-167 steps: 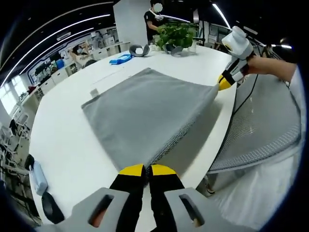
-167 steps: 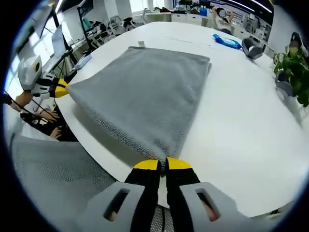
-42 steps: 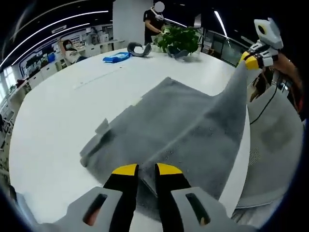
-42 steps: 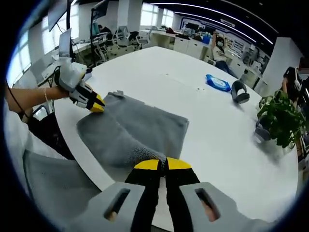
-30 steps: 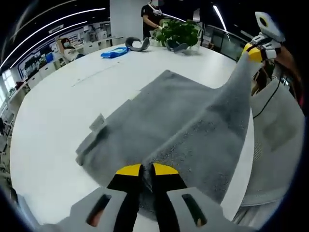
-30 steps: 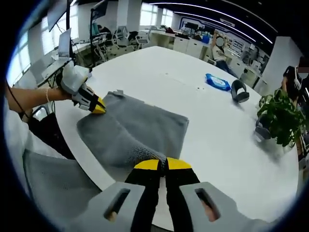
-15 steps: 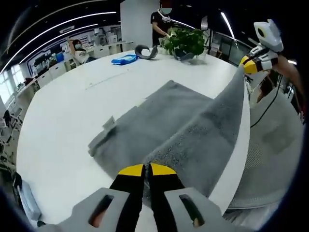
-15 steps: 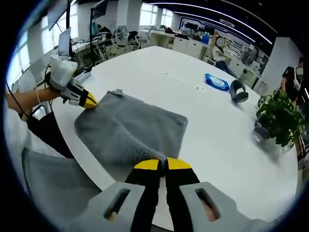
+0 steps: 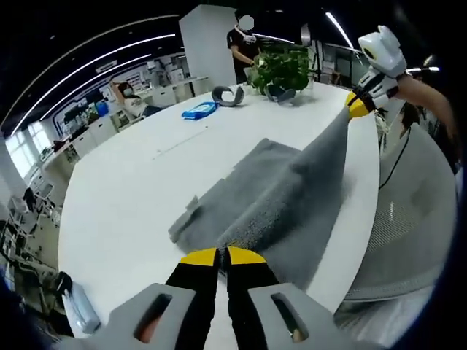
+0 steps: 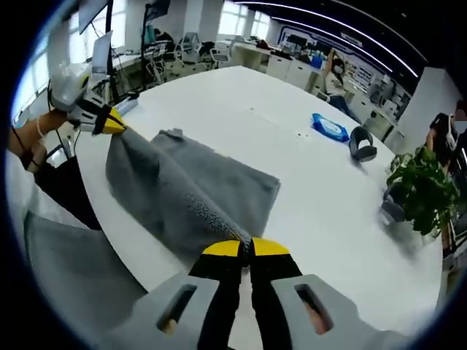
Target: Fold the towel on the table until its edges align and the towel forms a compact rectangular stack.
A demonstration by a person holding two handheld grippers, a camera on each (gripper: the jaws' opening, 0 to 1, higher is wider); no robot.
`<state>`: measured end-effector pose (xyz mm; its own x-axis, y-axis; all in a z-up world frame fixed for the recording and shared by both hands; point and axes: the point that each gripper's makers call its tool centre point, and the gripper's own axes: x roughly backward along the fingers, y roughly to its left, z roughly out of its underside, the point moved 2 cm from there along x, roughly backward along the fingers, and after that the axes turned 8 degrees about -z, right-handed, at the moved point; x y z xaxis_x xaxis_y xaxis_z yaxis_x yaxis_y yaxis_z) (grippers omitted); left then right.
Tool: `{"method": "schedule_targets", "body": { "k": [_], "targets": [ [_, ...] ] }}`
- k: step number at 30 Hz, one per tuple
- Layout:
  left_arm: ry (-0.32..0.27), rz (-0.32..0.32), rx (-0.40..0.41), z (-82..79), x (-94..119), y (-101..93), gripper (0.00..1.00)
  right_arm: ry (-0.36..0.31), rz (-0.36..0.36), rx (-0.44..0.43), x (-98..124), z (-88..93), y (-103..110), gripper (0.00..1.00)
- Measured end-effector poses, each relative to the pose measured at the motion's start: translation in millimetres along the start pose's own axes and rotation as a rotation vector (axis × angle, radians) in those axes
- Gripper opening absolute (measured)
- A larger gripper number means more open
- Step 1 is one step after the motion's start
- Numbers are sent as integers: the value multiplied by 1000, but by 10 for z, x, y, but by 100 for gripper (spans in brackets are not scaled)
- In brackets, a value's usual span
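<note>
Gripping one grey towel (image 9: 284,197) at two corners: the left gripper (image 9: 222,256) and right gripper (image 10: 244,248) each clamp one, jaws closed on cloth. Since half a second ago both corners have risen, so the near edge hangs taut between them above the white table (image 9: 124,189), bare beyond the towel's far edge

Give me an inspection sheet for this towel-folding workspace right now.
Surface: white table, large and rounded.
Job's things: grey towel, one edge lifted taut between both grippers, the rest lying flat.
Clutter: blue pack, dark curved object, potted plant.
Grippers: left gripper and right gripper, jaws shut on towel corners.
Cables: one dark cable beside the mesh chair.
Surroundings: open office, desks, people beyond.
</note>
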<state>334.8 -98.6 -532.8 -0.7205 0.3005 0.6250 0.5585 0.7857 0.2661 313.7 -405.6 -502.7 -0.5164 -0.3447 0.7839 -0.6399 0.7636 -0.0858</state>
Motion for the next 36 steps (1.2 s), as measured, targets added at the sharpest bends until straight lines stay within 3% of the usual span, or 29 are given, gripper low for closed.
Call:
{"method": "schedule_targets", "body": {
  "k": [13,20,36],
  "targets": [
    [-8,-44,-20,-85,-12,231,4,10,6,108,-258,-371,-265,1],
    [-15,-63,-23,-140,-99,345,4,22,23,134,-411,-468,-353,1],
    [29,-96,35,-32,-514,439,4,44,75,30,-902,-458,-575,1]
  ]
}}
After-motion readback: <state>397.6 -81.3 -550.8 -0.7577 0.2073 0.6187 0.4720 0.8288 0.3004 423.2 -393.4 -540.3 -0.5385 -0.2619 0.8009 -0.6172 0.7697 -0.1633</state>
